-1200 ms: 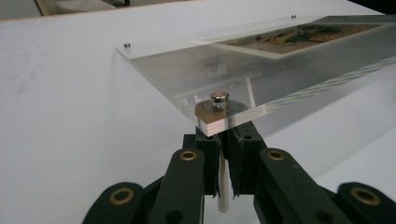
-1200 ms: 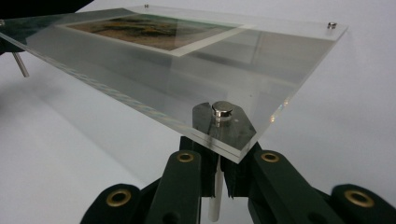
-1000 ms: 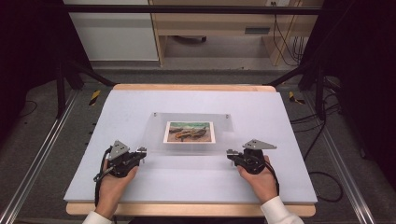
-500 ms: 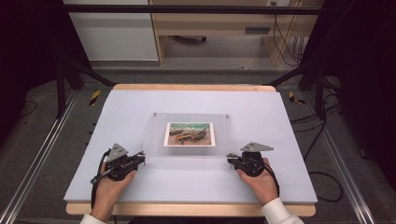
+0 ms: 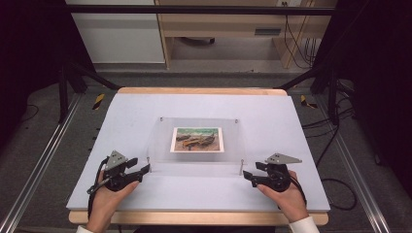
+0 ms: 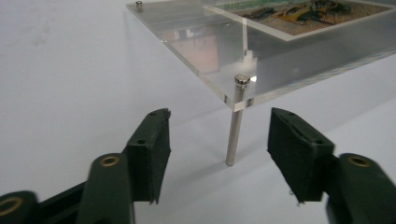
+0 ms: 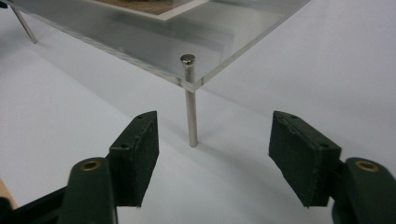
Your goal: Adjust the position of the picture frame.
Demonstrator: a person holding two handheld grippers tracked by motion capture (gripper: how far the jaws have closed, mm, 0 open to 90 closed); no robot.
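Now both claws have just been opening: left claw (image 5: 144,170) and right claw (image 5: 248,176) are sitting open, gripping nothing, off the near metal legs (image 6: 235,120) of the clear picture stand (image 5: 160,141) mid-frame on the worktop (image 5: 291,126). Placing looks done; pulling away is remaining.

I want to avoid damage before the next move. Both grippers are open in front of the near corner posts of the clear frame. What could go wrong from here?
1. The left gripper faces a thin metal post; its jaws have just been opening, nothing pressed. A slightly off closing could push the post sideways and shift the clear plate.
2. If the right gripper grips its post unevenly with the left, the plate may tilt and the picture could slide.
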